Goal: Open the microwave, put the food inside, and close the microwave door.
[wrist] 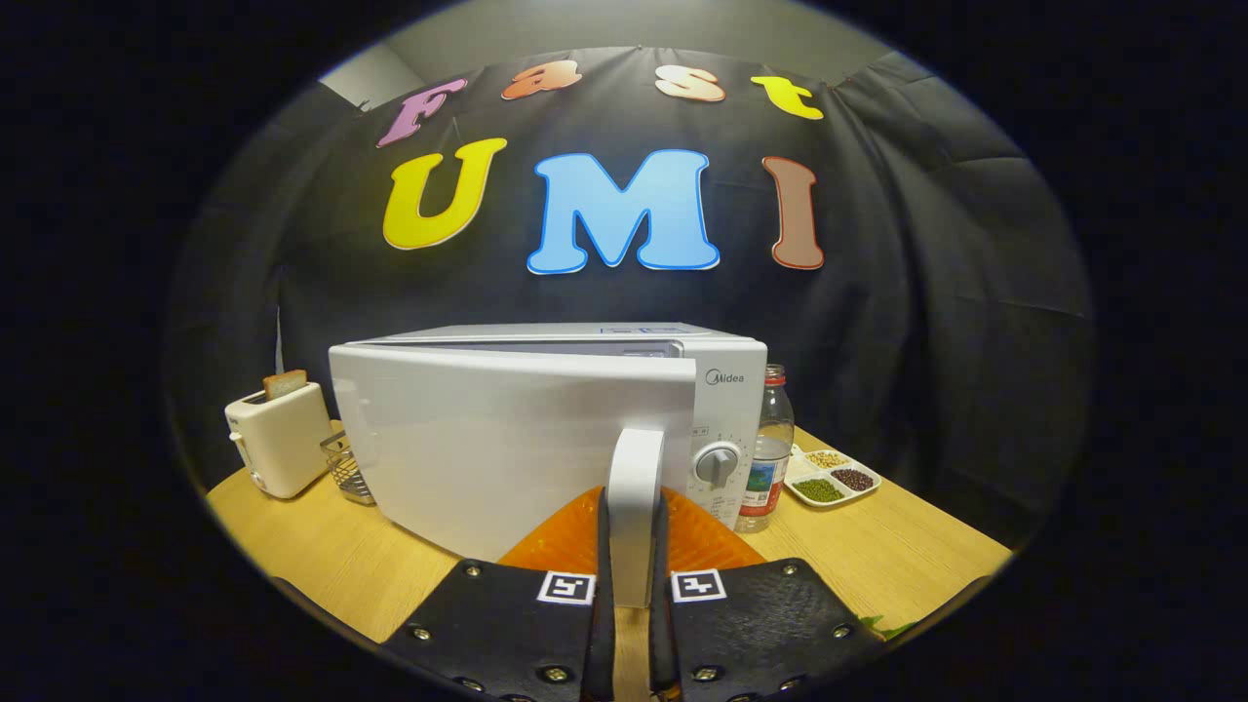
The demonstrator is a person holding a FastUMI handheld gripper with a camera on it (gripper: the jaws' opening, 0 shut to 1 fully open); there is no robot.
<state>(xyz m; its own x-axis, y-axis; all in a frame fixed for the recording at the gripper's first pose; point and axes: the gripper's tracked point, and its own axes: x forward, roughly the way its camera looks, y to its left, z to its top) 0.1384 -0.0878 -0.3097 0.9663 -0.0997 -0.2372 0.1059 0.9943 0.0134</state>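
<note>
Your hand-held gripper (634, 585) is closed on the door handle (635, 507), one finger pressing each side of it. The microwave (546, 429) sits on the table (322, 556) straight ahead at 12 o'clock, its door (487, 448) swung slightly ajar. At 10 o'clock stands a toaster (280, 439) with bread (284, 383) in it. At 2 o'clock, a bottle (770, 448), then a tray (831, 476) of beans.
</note>
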